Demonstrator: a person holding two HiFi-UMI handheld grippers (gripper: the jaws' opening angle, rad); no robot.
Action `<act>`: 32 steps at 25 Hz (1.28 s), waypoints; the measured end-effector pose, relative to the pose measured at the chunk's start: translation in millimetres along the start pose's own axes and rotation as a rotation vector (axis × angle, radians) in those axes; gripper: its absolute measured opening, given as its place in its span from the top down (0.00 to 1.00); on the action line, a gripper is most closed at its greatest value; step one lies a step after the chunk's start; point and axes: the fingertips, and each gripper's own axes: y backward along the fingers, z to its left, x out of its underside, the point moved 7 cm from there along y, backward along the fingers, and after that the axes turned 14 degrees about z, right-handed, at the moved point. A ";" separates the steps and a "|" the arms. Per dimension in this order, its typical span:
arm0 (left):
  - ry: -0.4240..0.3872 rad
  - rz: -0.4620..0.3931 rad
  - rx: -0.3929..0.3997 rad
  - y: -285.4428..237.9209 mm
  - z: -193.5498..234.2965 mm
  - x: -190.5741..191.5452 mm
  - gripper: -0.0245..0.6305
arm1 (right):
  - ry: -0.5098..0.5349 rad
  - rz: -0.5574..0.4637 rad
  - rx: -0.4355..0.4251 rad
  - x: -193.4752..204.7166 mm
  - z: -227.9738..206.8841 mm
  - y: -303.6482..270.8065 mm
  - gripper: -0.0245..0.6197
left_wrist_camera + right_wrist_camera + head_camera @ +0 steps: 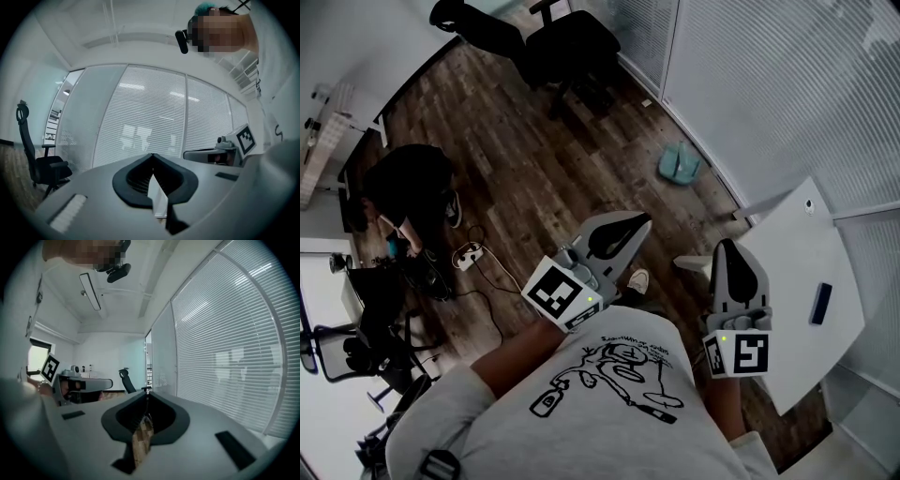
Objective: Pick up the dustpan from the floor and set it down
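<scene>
Dustpan (680, 164) lies well beyond left tool (637, 228) and right tool (727, 251), both closed, empty.

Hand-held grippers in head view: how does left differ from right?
The grey left hand-held gripper slants toward the picture's upper right; the grey right hand-held gripper points straight up it. The left shows over the dark wood floor, the right against the edge of the white table. Both are shut and empty.
</scene>
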 end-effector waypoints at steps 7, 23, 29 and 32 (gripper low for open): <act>0.011 0.005 -0.024 -18.3 1.3 1.3 0.96 | -0.011 0.016 -0.026 6.9 -19.2 -10.7 0.94; 0.059 0.028 -0.019 -45.3 100.6 3.3 0.96 | 0.013 0.079 -0.046 -15.1 -16.2 -109.8 0.94; 0.048 0.035 0.032 -73.7 170.0 -20.5 0.96 | 0.017 0.096 -0.013 -47.3 -19.8 -174.8 0.94; 0.047 0.050 0.057 -92.7 204.3 -27.5 0.96 | 0.001 0.098 0.014 -60.6 -28.5 -209.5 0.94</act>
